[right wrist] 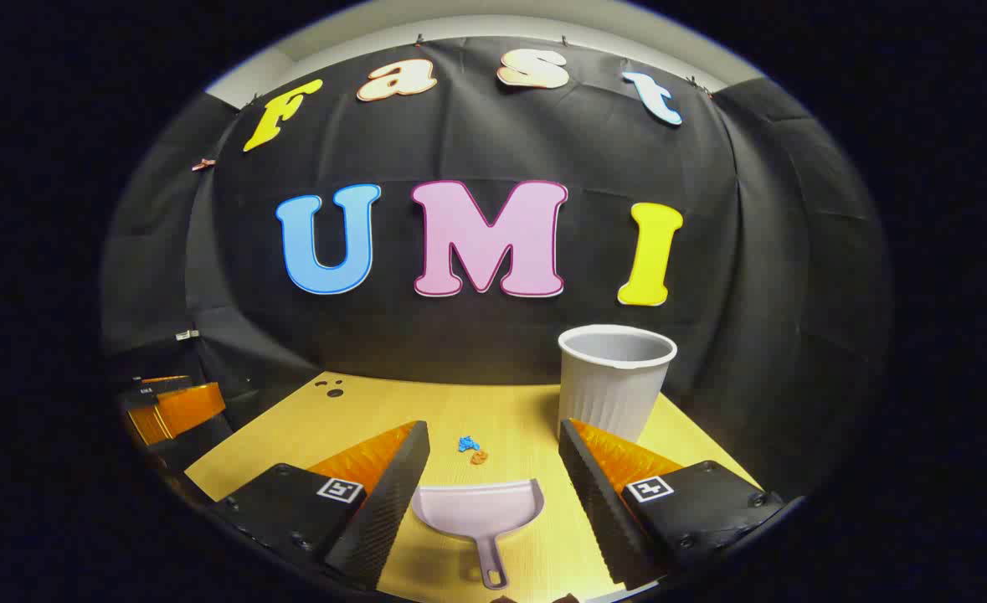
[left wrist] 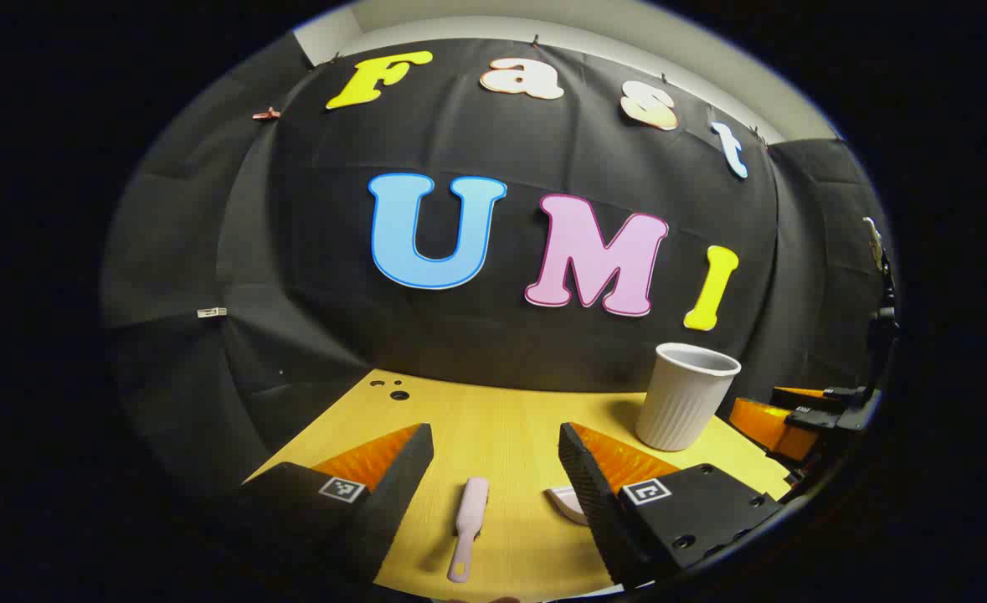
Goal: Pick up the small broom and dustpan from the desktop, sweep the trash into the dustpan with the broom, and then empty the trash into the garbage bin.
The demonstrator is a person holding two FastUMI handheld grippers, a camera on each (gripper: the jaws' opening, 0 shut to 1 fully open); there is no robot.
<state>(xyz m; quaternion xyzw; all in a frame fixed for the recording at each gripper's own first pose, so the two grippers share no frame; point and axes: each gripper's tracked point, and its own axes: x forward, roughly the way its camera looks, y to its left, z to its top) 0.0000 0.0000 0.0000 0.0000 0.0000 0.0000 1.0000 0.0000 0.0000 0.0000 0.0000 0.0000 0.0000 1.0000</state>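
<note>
Left hand-held gripper (left wrist: pixel 496 444): fingers spread wide, nothing held between them; positioned above the near edge of the desk (left wrist: pixel 501 419).

Small broom (left wrist: pixel 468 528): pale pink, lying flat on the desk between the left fingers in the left gripper view, handle toward the camera, untouched by either finger.

Right hand-held gripper (right wrist: pixel 493 444): fingers likewise spread apart, nothing gripped. It is also seen at the right edge of the left gripper view (left wrist: pixel 803 419); the left one is seen at the left edge of the right gripper view (right wrist: pixel 171 410).

Dustpan (right wrist: pixel 478 507): pale pink, flat on the desk between the right fingers in the right gripper view, handle pointing toward the camera, open mouth facing away. A corner of it (left wrist: pixel 567 502) is seen beside the right-hand finger in the left gripper view.

Trash (right wrist: pixel 473 449): one blue scrap and one orange scrap, close together on the desk just beyond the dustpan's mouth.

Garbage bin (right wrist: pixel 614 381): light grey, ribbed, upright at the far right of the desk, near the wall.
</note>
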